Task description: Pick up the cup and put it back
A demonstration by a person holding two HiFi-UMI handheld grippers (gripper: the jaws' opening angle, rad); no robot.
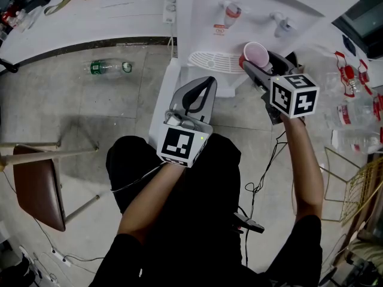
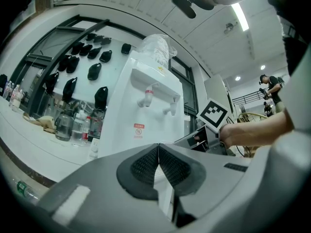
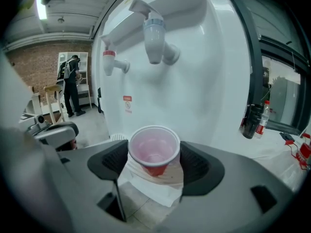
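Note:
A pink-red plastic cup (image 3: 154, 151) with a white rim sits between the pads of my right gripper (image 3: 155, 161), which is shut on it. In the head view the cup (image 1: 256, 55) is held upright in front of the white water dispenser (image 1: 251, 5), just right of its ribbed drip tray (image 1: 209, 61), and the right gripper (image 1: 258, 70) reaches in from below right. The blue tap (image 3: 154, 33) hangs above the cup, the red tap (image 3: 110, 61) further left. My left gripper (image 1: 196, 100) is shut and empty, held lower and to the left, its pads (image 2: 146, 166) touching.
A green-labelled bottle (image 1: 109, 68) lies on the floor to the left. A brown chair (image 1: 39, 187) stands at lower left, a gold wire rack (image 1: 359, 187) at right. Red-capped plastic items (image 1: 353, 76) lie right of the dispenser. A person (image 3: 68, 84) stands far off.

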